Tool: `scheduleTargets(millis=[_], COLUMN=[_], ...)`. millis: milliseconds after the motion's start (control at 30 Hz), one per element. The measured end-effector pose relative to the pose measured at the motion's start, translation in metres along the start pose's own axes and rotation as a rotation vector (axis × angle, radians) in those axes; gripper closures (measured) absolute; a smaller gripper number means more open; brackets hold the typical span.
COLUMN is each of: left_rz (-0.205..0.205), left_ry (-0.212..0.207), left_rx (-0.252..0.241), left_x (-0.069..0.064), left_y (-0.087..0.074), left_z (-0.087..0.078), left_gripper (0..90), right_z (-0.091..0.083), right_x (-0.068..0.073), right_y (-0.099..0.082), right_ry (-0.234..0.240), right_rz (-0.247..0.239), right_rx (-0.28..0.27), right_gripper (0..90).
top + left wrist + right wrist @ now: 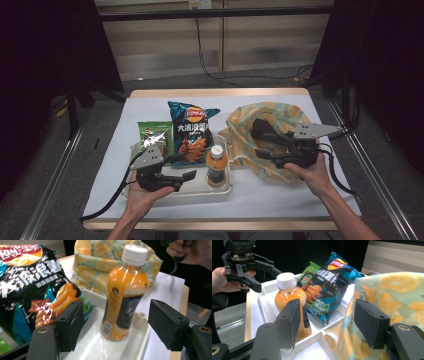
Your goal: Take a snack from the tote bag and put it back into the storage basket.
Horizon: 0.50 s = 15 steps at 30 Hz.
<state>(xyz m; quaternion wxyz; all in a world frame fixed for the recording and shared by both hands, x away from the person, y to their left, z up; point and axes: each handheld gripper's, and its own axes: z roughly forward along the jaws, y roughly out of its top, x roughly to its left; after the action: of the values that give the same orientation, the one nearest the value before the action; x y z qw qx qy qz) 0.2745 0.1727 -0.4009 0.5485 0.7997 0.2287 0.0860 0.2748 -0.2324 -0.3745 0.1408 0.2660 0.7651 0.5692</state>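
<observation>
The bottle (216,166) of orange drink stood upright in the white tray (226,188), lower centre of the high view, cap up, so it could be taken from the side; in the left gripper view it sat mid-frame between that gripper's own black jaws but not touched by them. The left gripper (189,176) hung just left of the bottle, jaws spread and aimed at it, nothing pinched, probably lining up a grab. The chip bag (191,131) leaned at the tray's back, upper centre, with a green snack packet (151,134) beside it to the left, both propped rather than flat, likely for lack of room. The right gripper (259,141) sat right of centre over the orange-print cloth bag (280,117), jaws spread; in the right gripper view the bag's rim lay between them, but whether a pad pressed it could not be told. Likely it was there to hold the bag's mouth open for packing. White sheet (320,197) covered the table.
</observation>
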Motion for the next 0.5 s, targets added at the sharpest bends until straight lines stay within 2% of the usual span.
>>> scheduleTargets(millis=[100, 167, 300, 367, 500], left_rz=[0.007, 0.024, 0.050, 0.069, 0.080], left_ry=[-0.015, -0.029, -0.056, -0.055, -0.082], left_rx=[-0.015, -0.017, -0.025, -0.023, -0.022], left_x=[-0.001, -0.004, -0.011, -0.013, -0.016], left_y=[0.006, 0.011, 0.023, 0.029, 0.036], left_z=[0.001, 0.003, 0.012, 0.015, 0.022], left_gripper=[29.5, 30.9, 32.0, 31.8, 31.8], right_z=[-0.013, -0.018, -0.029, -0.032, -0.039], right_x=[0.000, 0.001, 0.006, 0.007, 0.008], right_y=[-0.006, -0.009, -0.017, -0.021, -0.028], right_ry=[-0.020, -0.015, -0.038, -0.040, -0.050], right_rz=[0.012, 0.021, 0.018, 0.021, 0.024], right_rx=[-0.019, -0.024, -0.019, -0.015, 0.001], right_gripper=[38.4, 38.4, 38.3, 38.2, 37.9])
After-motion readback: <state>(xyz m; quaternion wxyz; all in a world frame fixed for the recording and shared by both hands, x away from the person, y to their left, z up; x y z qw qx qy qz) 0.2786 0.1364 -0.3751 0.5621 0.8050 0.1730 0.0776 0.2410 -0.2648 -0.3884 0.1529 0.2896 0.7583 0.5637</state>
